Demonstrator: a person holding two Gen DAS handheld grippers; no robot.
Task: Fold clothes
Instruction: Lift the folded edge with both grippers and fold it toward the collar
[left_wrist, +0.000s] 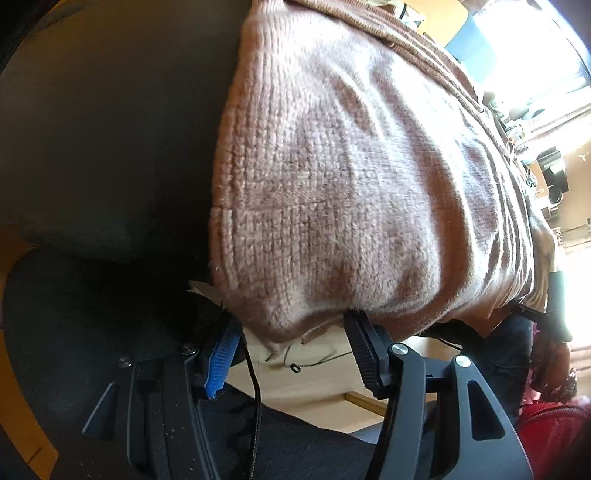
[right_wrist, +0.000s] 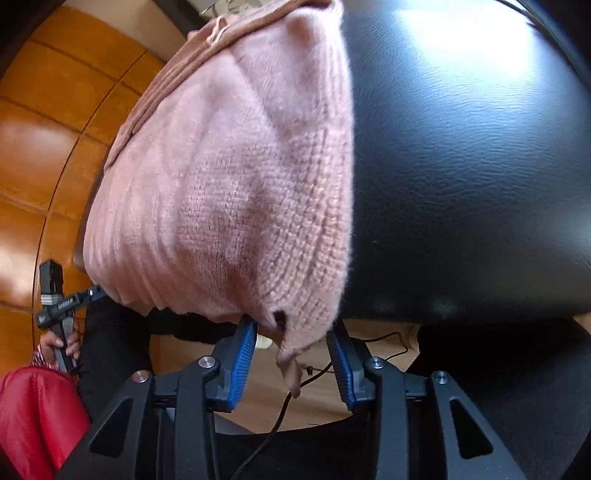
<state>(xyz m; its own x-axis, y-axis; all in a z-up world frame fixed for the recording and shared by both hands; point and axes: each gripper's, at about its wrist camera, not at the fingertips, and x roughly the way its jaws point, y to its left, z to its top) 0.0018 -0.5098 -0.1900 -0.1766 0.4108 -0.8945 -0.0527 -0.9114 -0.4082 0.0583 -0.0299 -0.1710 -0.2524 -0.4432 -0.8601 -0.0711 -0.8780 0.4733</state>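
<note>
Item: pink knitted sweater (left_wrist: 332, 177), fuzzy chunky yarn, with a darker ribbed band along the edge that lies far from the grippers. It lies spread on a black, leather-like padded surface (right_wrist: 480, 166), and its near edge hangs over the rim of that surface towards both grippers. The knit shows soft creases across the middle; in the right wrist view a loose corner flap dangles lowest.

Left gripper (left_wrist: 291, 354): jaws stand moderately apart, one blue pad and one black pad at either side of the overhanging hem. The hem sits at the fingertips; no pad presses on it, nothing is held.

Right gripper (right_wrist: 291, 354): jaws moderately apart, blue pads on both sides. The dangling corner hangs down between them without a pad clamping it.

Edges and room:
- The sweater's side edge in the left wrist view runs straight down, with bare black surface beside it.
- In the right wrist view the opposite side edge is likewise bordered by a wide bare stretch of the black surface.
- Below the rim lies light wooden floor (left_wrist: 317, 391) with a thin black cable (right_wrist: 280, 410) across it.
- Orange-brown wooden panels (right_wrist: 48, 147) sit at the far side in the right wrist view.
- A person's hand (right_wrist: 61, 343) holds the other gripper there, above a red garment (right_wrist: 33, 417).
</note>
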